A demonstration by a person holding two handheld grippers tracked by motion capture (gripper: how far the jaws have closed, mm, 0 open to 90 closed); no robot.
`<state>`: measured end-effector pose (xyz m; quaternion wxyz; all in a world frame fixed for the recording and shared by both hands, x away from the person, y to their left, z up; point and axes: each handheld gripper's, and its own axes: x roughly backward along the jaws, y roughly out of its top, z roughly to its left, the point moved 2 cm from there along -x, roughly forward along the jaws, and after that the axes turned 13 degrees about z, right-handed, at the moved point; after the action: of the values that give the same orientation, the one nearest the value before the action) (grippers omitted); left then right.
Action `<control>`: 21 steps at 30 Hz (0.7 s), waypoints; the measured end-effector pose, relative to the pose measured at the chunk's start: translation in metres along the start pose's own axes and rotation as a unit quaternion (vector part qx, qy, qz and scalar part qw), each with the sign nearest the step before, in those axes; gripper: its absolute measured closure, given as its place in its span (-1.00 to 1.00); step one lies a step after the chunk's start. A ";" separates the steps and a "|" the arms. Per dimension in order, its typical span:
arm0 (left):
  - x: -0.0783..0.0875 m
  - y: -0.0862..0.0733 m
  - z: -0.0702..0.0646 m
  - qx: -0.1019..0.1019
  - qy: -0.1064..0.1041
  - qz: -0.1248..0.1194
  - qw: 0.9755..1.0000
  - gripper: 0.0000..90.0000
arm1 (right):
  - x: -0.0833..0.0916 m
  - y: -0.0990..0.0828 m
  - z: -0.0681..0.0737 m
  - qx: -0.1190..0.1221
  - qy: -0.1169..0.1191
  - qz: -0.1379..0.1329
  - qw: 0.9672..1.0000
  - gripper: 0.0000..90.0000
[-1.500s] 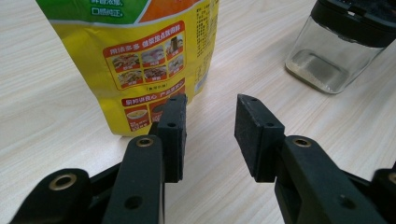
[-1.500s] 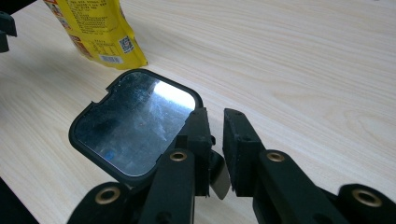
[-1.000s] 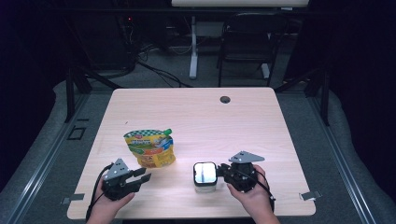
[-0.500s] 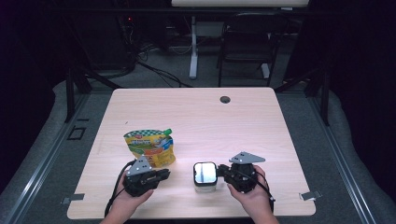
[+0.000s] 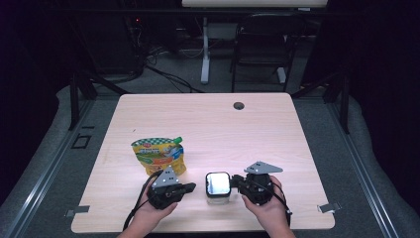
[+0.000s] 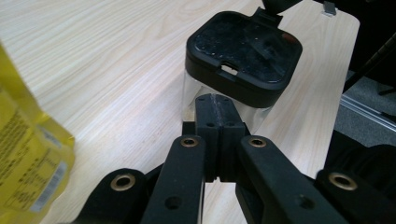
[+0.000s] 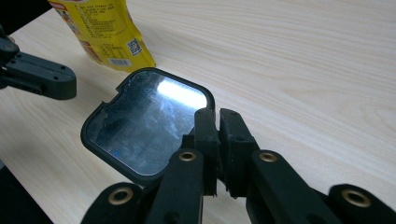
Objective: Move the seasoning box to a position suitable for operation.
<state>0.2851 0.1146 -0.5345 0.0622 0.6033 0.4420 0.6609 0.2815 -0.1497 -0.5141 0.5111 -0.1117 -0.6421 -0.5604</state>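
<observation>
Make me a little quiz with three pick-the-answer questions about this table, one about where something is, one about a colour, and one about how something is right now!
1. Where does the pouch lie?
A. Behind the left gripper
B. At the table's far right corner
C. On the floor

2. What colour is the pouch mostly?
A. Blue
B. Yellow
C. White

3. How is the lid on the container?
A. Off, lying beside it
B. Missing
C. On, closed

Answers: 1 A, the high view shows it just beyond that gripper. 2 B, its printed body is yellow with a green top. 3 C, the black-rimmed lid sits flat on the clear body.
</observation>
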 end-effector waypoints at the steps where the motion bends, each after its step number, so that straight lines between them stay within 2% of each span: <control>1: -0.001 0.000 -0.001 -0.001 -0.001 0.000 1.000 1.00 | 0.000 0.000 -0.001 -0.007 0.002 0.000 1.000 0.92; 8: -0.007 -0.001 -0.006 -0.008 -0.012 0.002 1.000 1.00 | -0.001 -0.002 -0.006 -0.030 0.024 -0.005 0.999 0.91; 18: -0.018 0.001 -0.015 -0.021 -0.023 0.019 0.999 1.00 | -0.001 -0.002 -0.004 -0.027 0.026 -0.010 0.999 0.92; 21: -0.022 0.002 -0.016 -0.029 -0.017 0.024 0.999 1.00 | -0.001 -0.002 -0.004 -0.026 0.024 -0.008 0.999 0.92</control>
<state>0.2778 0.0918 -0.5473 0.0714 0.6224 0.4070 0.6647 0.2830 -0.1531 -0.5168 0.5187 -0.1060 -0.6158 -0.5836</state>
